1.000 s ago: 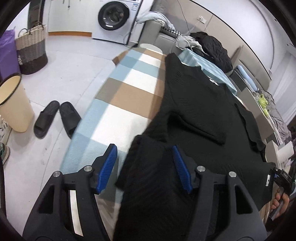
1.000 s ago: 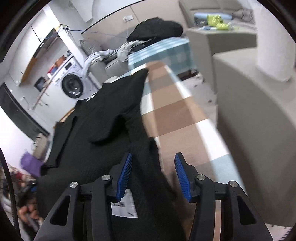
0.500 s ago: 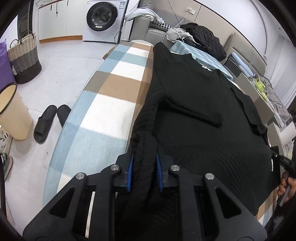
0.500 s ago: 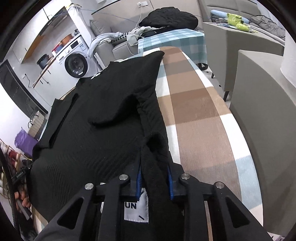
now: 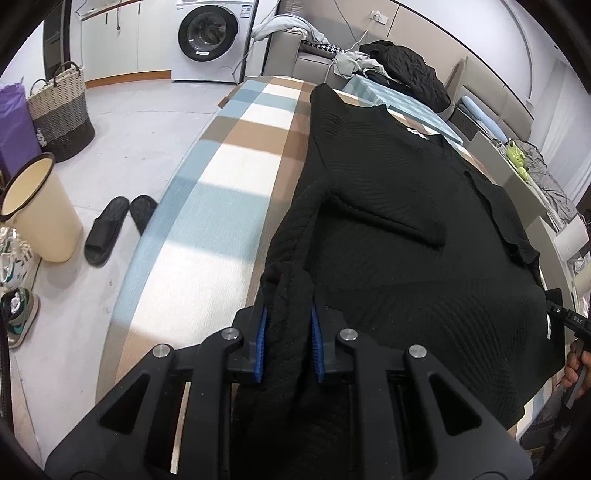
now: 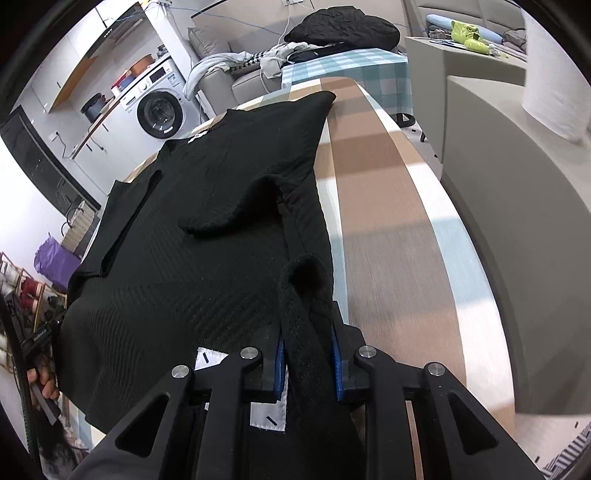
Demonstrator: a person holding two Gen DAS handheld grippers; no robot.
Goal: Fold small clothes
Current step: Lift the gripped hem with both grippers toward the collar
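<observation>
A black knit top (image 5: 399, 229) (image 6: 207, 236) lies spread on a striped board (image 5: 221, 177) (image 6: 388, 206), both short sleeves folded inward over the body. My left gripper (image 5: 287, 332) is shut on a bunched fold of the top's left hem corner, lifted off the board. My right gripper (image 6: 308, 360) is shut on the right hem corner, where two white labels (image 6: 267, 417) hang beside the blue pads (image 6: 337, 363). The fabric fills the gap between each pair of pads.
Left of the board on the floor are black slippers (image 5: 110, 229), a cream bin (image 5: 37, 214) and a woven basket (image 5: 61, 114). A washing machine (image 5: 210, 37) stands at the back. A grey counter (image 6: 517, 229) runs close along the board's right side. Dark clothes (image 6: 343, 26) are piled on a far checked table.
Both grippers went from open around the hem corners to shut on them, then drew the bunched fabric along the board, the left travelling farther than the right.
</observation>
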